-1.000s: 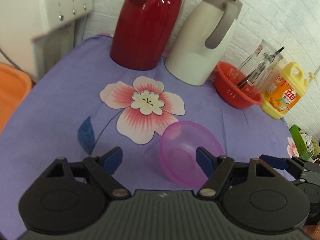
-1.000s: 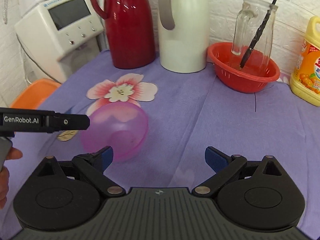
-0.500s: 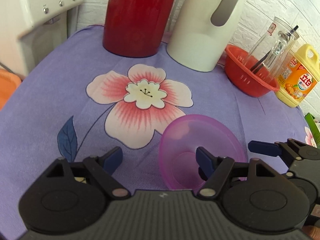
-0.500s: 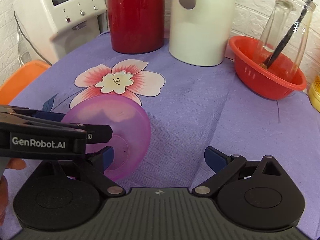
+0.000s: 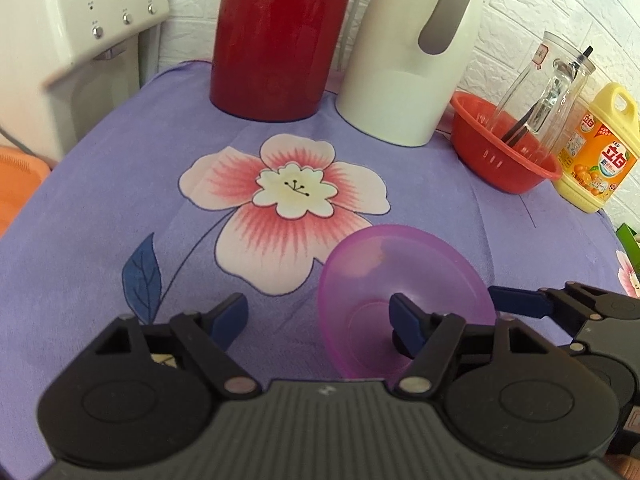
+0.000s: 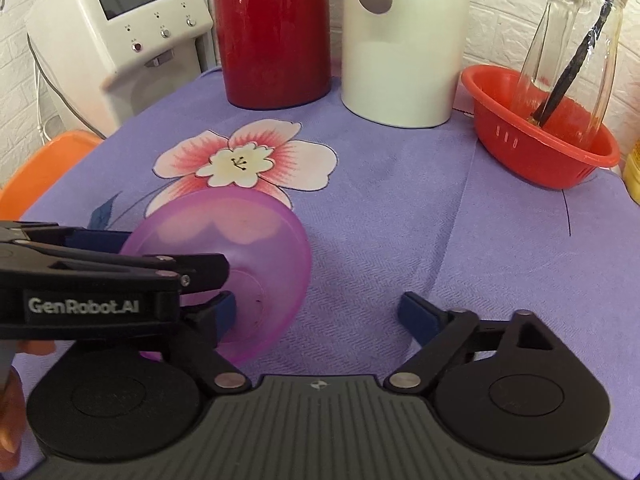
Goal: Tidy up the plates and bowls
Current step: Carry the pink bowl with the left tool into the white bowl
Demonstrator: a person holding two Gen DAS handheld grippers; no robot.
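While the red basket (image 6: 536, 148) at the back right of the purple cloth (image 6: 400, 216) holds a clear glass jar (image 6: 568, 52) leaning inside it with a dark stick (image 6: 576, 56) propped within, the red thermos (image 6: 276, 32) and the white jug (image 6: 404, 40) stand side by side against the white brick wall, their contents hidden. A yellow detergent bottle (image 5: 596, 156) sits just beside the basket on its right.

The pink bowl (image 6: 240, 264) is translucent plastic, round and shallow; the printed flower (image 5: 284, 204) on the cloth shows faintly through its wall. It lies on the near part of the cloth, at the flower's lower right edge, tilted on its side so its hollow faces the left gripper's camera, and nothing shows inside it.

From the left wrist view, the left gripper (image 5: 320, 316) points forward low over the cloth with its fingers spread wide; its right finger reaches into the bowl's hollow while the left finger stays outside, apart from the rim. Whether the inner pad touches the bowl's floor is unclear. The right gripper (image 6: 316, 312) is also spread wide, level with the table, its left finger tucked against the bowl's outer side, behind the left gripper's black arm, and its right finger over bare cloth.
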